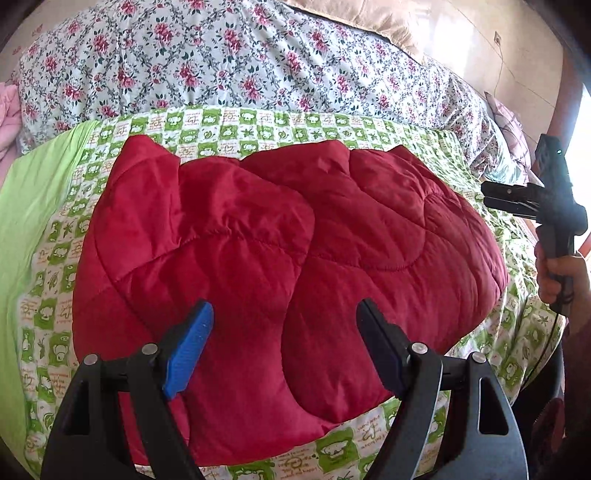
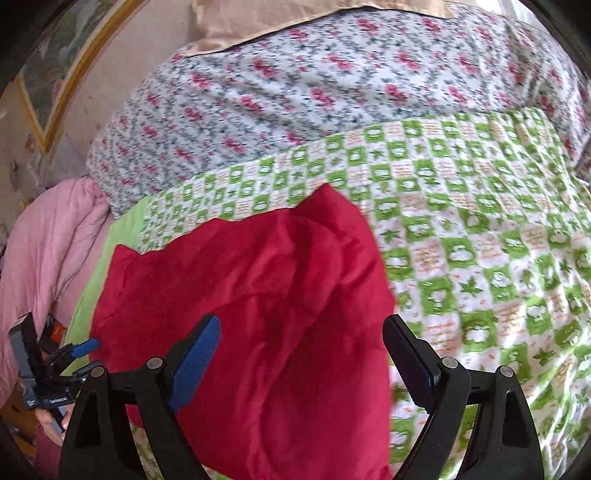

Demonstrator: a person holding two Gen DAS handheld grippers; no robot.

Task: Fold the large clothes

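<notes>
Bedding covered the whole bed: a green-and-white checked sheet (image 1: 236, 127) lay across the near part, and a quilt with pink flowers (image 1: 207, 59) was heaped along the far side. On the checked sheet, towards the bed's near edge, lay the red quilted garment (image 1: 280, 236), folded over on itself into a thick, puffy bundle with rounded stitched panels; one flap lay over the other along a seam running down the middle. The left tongs (image 1: 284, 354) hung just above the near part of that bundle, spread wide with nothing between them, one pad bright blue (image 1: 190, 350) and the other dark. The right tongs (image 2: 301, 363) were likewise spread apart and empty, held over the garment's right-hand side, where the red cloth ended and the checked sheet ran on towards the bed's right edge; that view was blurred. From the left wrist view the right tongs (image 1: 495, 201) showed at the garment's right end, gripped by a hand (image 1: 557, 273), clear of the cloth. A pink garment (image 2: 48, 251) was bunched at the left edge of the bed, beside the plain green border (image 1: 33, 206) of the sheet. A beige pillow (image 1: 391, 22) rested at the far side, against the wall.
</notes>
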